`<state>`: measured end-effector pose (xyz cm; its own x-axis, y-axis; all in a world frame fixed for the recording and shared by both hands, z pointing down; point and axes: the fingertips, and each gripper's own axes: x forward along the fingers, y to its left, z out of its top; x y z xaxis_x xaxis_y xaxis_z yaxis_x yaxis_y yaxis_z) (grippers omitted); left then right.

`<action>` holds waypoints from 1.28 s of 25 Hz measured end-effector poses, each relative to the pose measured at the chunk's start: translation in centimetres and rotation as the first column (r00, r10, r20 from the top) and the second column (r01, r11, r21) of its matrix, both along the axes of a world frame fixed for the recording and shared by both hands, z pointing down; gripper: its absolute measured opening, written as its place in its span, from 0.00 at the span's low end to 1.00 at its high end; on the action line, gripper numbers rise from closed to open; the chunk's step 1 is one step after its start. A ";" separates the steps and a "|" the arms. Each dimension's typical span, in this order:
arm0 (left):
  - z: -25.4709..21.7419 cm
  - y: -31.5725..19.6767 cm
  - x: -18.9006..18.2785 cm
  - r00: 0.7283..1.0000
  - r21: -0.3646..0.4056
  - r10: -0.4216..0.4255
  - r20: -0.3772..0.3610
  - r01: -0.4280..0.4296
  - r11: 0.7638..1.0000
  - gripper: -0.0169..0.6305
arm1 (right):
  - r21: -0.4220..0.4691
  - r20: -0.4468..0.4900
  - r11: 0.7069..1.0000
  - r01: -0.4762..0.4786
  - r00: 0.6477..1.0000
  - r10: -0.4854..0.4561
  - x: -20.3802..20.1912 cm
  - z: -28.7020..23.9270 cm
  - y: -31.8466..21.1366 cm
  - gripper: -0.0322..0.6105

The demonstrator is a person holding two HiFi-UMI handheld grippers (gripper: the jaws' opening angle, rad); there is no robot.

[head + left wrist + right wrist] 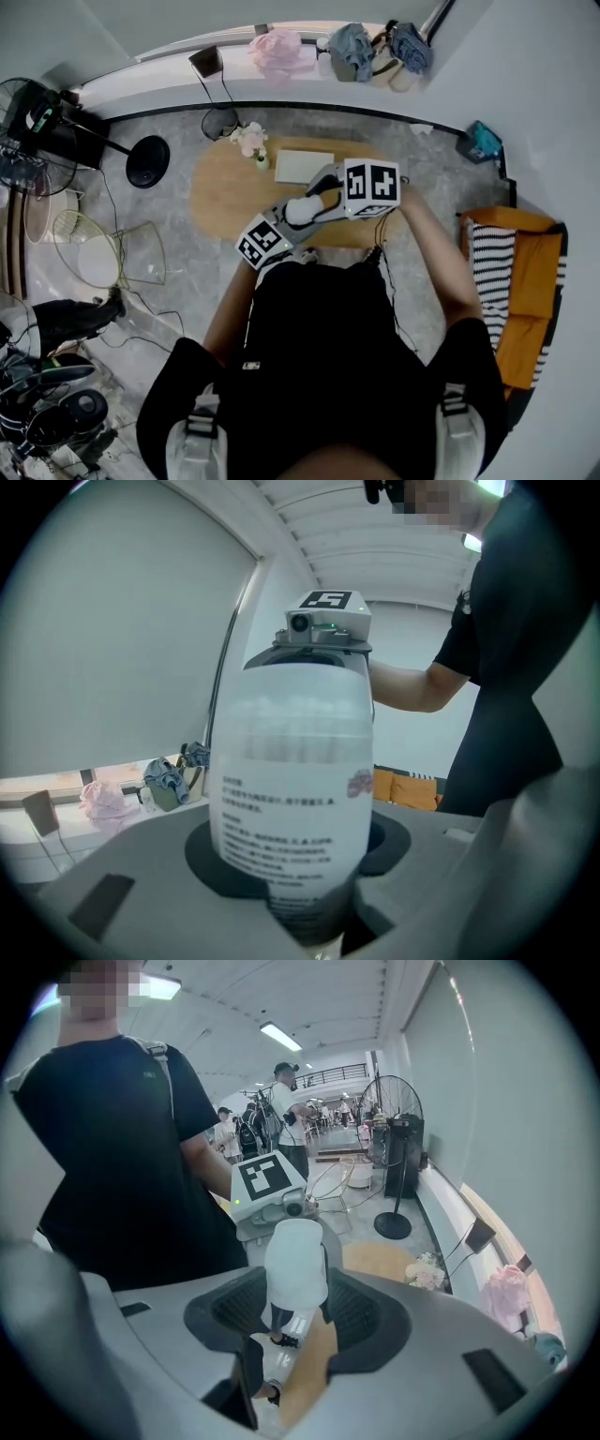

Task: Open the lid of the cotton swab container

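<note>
Cotton swab container (291, 780), label print illegible

Living-room set in an open hall: coffee table (225, 199), sofa (531, 274), fan (397, 1101)

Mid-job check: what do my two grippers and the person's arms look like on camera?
Both the left gripper and right gripper have light grey moulded bodies with dark textured pads on the jaws, and each carries a white cube printed with black square markers. The person wears a black short-sleeved top and grey shoulder straps.
</note>
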<state>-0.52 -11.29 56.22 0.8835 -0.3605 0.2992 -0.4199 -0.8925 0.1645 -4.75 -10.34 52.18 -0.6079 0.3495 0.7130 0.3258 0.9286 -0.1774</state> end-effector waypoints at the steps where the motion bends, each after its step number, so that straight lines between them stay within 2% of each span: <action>1: 0.0 0.0 0.0 1.000 -0.002 -0.001 0.000 0.001 1.000 0.32 | 0.008 -0.001 1.000 -0.004 1.000 0.004 0.0 -0.1 0.2 0.35; 14: 0.6 -0.1 0.3 0.998 -0.001 -0.012 0.059 0.013 1.000 0.32 | 0.136 -0.036 0.991 0.018 0.999 -0.013 -0.5 0.2 0.9 0.38; 20: 0.6 0.1 1.0 0.997 0.006 0.016 0.076 -0.016 1.000 0.32 | 0.133 -0.057 0.990 0.050 0.997 -0.043 -0.6 0.5 1.4 0.37; 32: 0.8 0.3 1.3 0.997 0.006 0.032 0.071 -0.032 0.999 0.32 | 0.065 -0.092 0.996 0.059 0.994 -0.053 -0.2 0.6 1.5 0.37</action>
